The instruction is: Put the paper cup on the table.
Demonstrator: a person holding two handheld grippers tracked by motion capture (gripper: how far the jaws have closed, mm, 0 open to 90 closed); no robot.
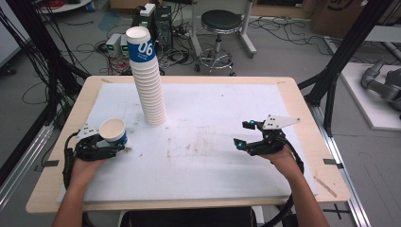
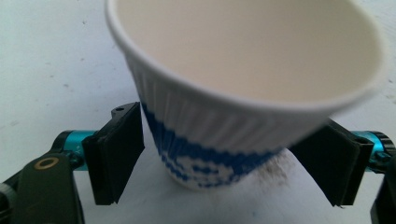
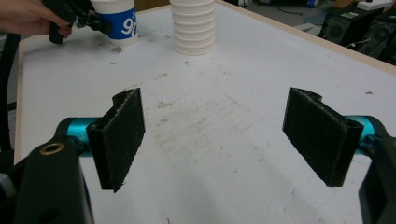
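A single white paper cup point(image 1: 112, 131) with a blue band stands upright at the left of the white mat point(image 1: 213, 109). My left gripper point(image 1: 113, 144) is open around its base. In the left gripper view the cup point(image 2: 224, 130) sits between the black pads point(image 2: 116, 154), which stand slightly off its ribbed wall. A tall, leaning stack of the same cups point(image 1: 148, 80) rises from the mat's far middle. My right gripper point(image 1: 242, 134) hovers open over the right side of the mat, its jaws point(image 3: 219, 135) holding nothing. From there the stack point(image 3: 193, 25) and the single cup point(image 3: 119, 23) lie ahead.
The mat carries brown smudges point(image 1: 198, 142) in its middle. A wooden table rim point(image 1: 61, 189) frames it. Behind the table stand a black stool point(image 1: 220, 21), computer boxes and loose cables on the floor. Black frame posts point(image 1: 340, 61) flank the right side.
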